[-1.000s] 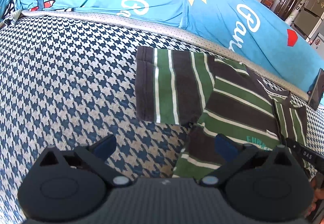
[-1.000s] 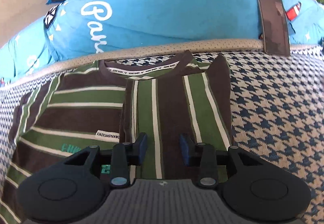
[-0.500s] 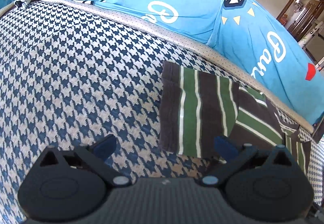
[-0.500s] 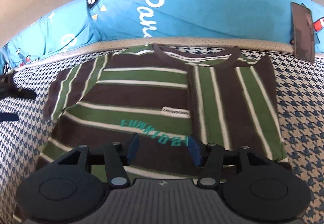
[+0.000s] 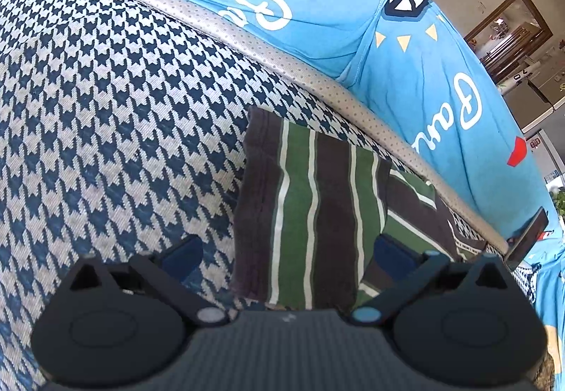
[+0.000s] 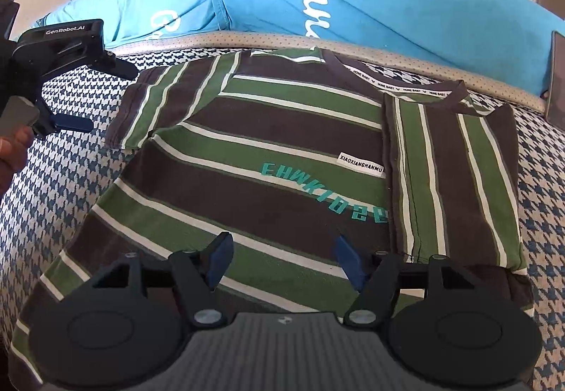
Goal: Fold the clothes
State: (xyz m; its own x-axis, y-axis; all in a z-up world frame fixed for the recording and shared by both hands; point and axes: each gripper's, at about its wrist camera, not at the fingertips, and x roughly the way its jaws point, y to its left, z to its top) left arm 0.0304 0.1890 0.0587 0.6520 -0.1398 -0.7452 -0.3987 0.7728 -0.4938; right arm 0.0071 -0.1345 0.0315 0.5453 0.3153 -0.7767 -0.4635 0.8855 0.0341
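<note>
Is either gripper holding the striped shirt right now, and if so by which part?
Nothing is held. The left gripper hangs open over the sleeve of the striped shirt. The right gripper has jaws opening above the shirt's body, gripping no cloth.

Carrying surface: sofa seat covered in blue-and-cream houndstooth knit fabric [image 6: 551, 214], bordered at its back edge by a beige dotted piping strip [image 5: 247, 37]. Behind that edge, bright blue printed cushions [image 6: 370, 2] line the backrest.

Lying flat on the seat near the back edge: a brown-and-green striped T-shirt with thin white lines [image 6: 268, 158], one side folded inward. A dark flat phone-like slab [image 6: 557, 80] leans at the back edge.
</note>
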